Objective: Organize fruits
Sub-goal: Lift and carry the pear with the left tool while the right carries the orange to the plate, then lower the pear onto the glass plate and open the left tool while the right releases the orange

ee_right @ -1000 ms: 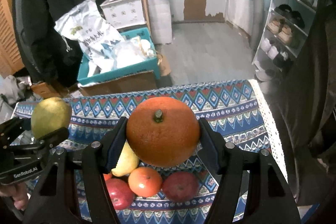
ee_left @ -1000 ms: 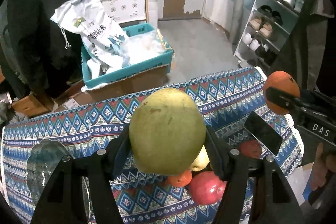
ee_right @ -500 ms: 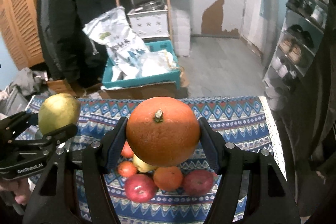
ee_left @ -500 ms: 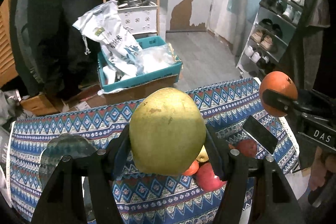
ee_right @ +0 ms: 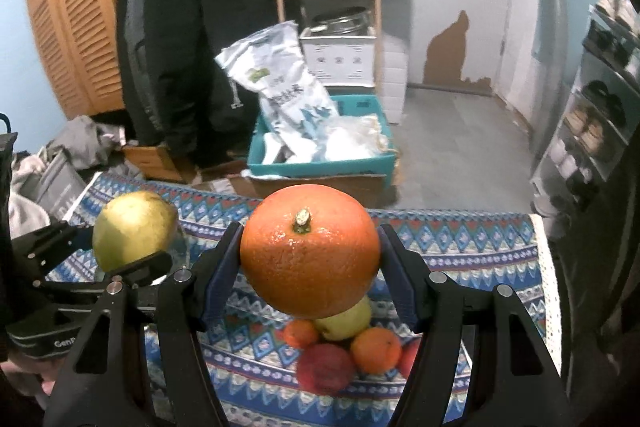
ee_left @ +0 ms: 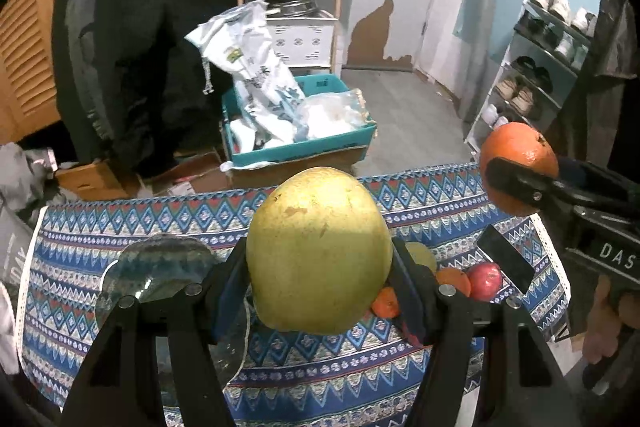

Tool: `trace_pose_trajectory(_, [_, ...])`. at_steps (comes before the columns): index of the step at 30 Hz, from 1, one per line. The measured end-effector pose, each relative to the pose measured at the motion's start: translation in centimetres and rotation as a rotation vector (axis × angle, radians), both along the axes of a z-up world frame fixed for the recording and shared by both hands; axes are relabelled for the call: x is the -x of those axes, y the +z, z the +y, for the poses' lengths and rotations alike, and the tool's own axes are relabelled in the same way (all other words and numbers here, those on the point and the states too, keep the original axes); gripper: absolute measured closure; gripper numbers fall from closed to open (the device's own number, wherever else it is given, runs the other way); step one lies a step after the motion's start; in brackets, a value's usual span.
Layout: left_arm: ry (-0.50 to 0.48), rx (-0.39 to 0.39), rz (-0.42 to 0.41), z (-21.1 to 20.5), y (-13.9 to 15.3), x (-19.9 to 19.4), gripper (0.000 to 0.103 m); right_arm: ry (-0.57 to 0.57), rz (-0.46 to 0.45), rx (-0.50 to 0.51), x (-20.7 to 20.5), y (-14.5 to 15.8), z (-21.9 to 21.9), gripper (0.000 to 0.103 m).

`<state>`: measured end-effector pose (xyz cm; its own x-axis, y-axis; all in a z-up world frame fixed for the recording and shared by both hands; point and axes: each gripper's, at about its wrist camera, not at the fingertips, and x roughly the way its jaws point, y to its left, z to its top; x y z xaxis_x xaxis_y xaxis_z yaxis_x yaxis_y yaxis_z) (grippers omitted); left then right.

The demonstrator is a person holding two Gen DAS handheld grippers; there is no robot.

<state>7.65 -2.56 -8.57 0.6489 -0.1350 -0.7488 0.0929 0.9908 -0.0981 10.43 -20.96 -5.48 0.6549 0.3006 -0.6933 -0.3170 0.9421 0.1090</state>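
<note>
Clearly the left tool (ee_left: 320, 267) clamps a big yellow-green pomelo (ee_left: 318, 251) at its widest girth, raised over the table (ee_left: 440, 195); it looks heavy, firm, smooth-skinned. The right tool (ee_right: 310, 263) grips an orange (ee_right: 310, 261); loose fruits (ee_right: 344, 343) lie at 6 o'clock.

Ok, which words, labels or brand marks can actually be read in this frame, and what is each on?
"DAS" (cut off): white letters on the right gripper body, left wrist view.
"Gen" plus a cut-off letter: on the left gripper body, right wrist view.
White bag in the teal crate: large printed characters, too blurred to read.
</note>
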Motion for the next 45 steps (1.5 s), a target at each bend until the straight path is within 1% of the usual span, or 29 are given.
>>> trace_pose_trajectory(11, [0.106,0.013,0.015,5.8,-0.8,1.1,0.035,0.106,0.044,-0.014,-0.6,-1.0,6.3,0.036])
trace_pose_trajectory(29, [0.268,0.039,0.064,15.2,-3.6,3.2,0.035,0.25,0.108,0.005,-1.4,-3.0,16.9,0.036])
trace_pose_trajectory(35, [0.313,0.059,0.111,17.8,-5.5,3.3,0.035,0.297,0.141,0.014,-1.7,-4.2,20.3,0.036])
trace_pose_trajectory(45, [0.357,0.05,0.213,20.3,-10.2,3.0,0.035,0.336,0.236,0.048,-2.7,-8.7,24.3,0.036])
